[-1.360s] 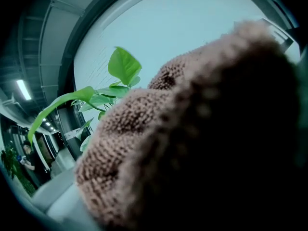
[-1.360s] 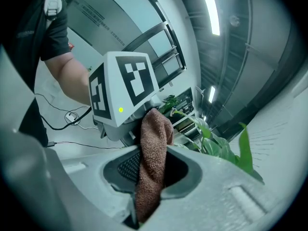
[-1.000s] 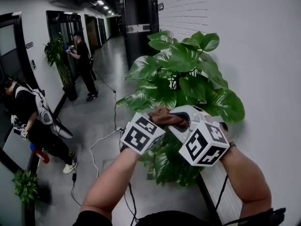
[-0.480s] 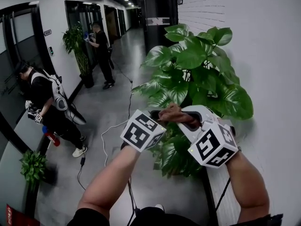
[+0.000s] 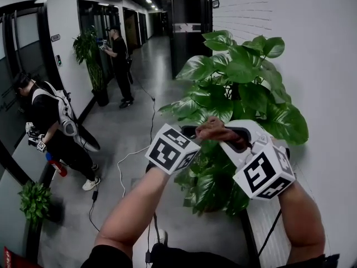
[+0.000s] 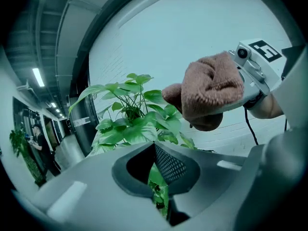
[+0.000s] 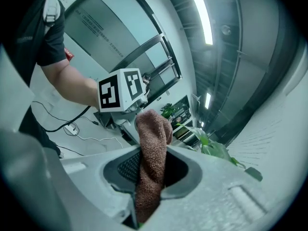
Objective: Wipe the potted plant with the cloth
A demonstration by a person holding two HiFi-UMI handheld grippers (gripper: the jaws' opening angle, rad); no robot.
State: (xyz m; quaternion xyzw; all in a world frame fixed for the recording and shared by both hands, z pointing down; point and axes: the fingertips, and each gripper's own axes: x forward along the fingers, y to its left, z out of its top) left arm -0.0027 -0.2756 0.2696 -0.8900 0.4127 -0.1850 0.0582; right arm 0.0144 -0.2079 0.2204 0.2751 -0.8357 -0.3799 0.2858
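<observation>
One cloth [image 7: 153,129] at the potted plant [image 5: 240,88].
Your right gripper [image 7: 151,153] clamps it for wiping; your left gripper [image 6: 155,166], barely parted, holds nothing.

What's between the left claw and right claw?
The brown cloth, clamped in the right claw, sits bunched between it and the left claw; the head view shows it.

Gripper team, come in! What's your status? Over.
Right gripper shut on cloth. Left gripper slightly open, empty. Plant just ahead, contact unclear. Nothing in the way.
</observation>
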